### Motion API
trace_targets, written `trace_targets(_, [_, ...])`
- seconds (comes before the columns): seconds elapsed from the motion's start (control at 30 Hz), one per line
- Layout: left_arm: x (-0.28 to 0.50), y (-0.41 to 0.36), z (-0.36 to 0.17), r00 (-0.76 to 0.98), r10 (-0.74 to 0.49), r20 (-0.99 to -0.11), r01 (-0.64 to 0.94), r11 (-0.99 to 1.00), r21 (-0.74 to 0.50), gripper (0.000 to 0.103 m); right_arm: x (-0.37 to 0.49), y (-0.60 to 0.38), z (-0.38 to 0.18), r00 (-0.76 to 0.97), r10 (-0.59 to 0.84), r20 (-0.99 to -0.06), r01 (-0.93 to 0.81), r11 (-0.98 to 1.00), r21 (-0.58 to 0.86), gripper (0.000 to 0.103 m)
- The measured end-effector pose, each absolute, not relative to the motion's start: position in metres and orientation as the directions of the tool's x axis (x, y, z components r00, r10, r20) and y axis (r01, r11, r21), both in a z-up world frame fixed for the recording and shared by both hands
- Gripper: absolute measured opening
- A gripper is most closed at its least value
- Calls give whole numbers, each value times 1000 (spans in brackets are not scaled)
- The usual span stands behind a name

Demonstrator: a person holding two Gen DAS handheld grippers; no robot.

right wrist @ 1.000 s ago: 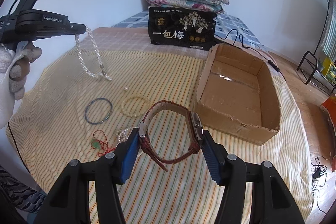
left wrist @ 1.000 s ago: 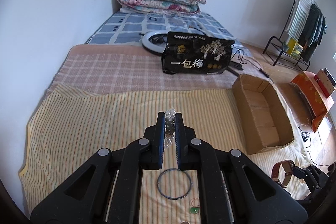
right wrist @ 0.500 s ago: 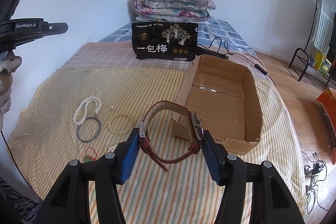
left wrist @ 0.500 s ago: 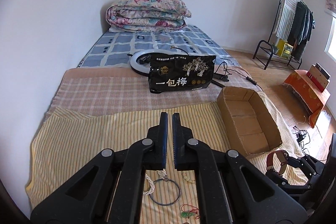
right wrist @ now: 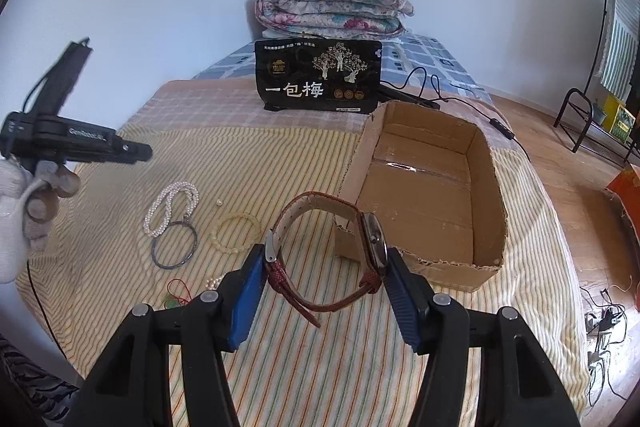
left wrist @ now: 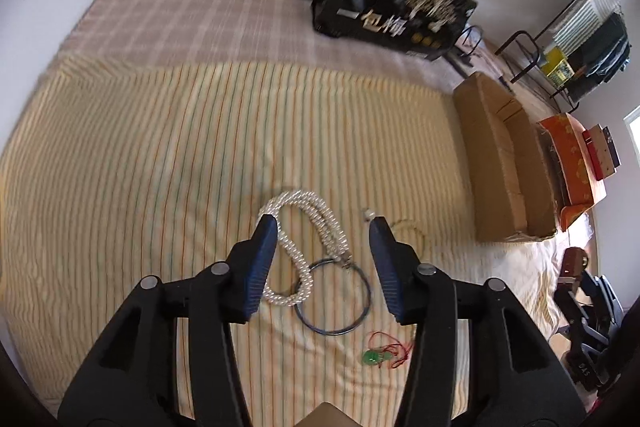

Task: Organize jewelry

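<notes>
My left gripper (left wrist: 323,227) is open and empty, hovering over a white pearl necklace (left wrist: 304,243) that lies on the striped cloth, overlapping a dark bangle (left wrist: 334,297). A green pendant on red cord (left wrist: 380,353) lies near it. My right gripper (right wrist: 326,255) is shut on a brown leather watch (right wrist: 332,251), held above the cloth just left of an open cardboard box (right wrist: 424,195). In the right wrist view the necklace (right wrist: 170,207), bangle (right wrist: 174,243), a cream bead bracelet (right wrist: 236,233) and the left gripper (right wrist: 136,153) show at left.
A black printed bag (right wrist: 318,79) stands behind the box, with a folded quilt (right wrist: 332,9) further back. Cables (right wrist: 432,91) run past the box. A clothes rack (left wrist: 580,39) and an orange box (left wrist: 572,163) stand off the bed at right.
The pearl necklace that hung from my left gripper now lies on the cloth. The left gripper has opened and tilted down over it. The right gripper still holds the watch.
</notes>
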State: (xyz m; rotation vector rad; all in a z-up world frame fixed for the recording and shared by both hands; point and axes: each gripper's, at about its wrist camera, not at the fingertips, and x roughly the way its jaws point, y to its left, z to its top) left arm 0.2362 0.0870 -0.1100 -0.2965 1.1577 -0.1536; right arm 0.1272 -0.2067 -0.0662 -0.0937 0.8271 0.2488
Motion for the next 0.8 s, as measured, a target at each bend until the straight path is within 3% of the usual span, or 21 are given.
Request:
trace_targets(0.37, [254, 90, -159, 337, -158, -928, -74, 978, -194, 49, 130, -208, -71, 636, 186, -749, -254, 967, 25, 60])
trace_targets(0.7, [262, 97, -173, 312, -164, -936, -89, 976, -200, 48, 133, -206, -75, 622, 192, -759, -264, 964, 27, 60])
trace_targets(0.8, [255, 98, -170, 312, -158, -937, -76, 979, -191, 39, 133, -206, -75, 623, 191, -759, -260, 965, 29, 60])
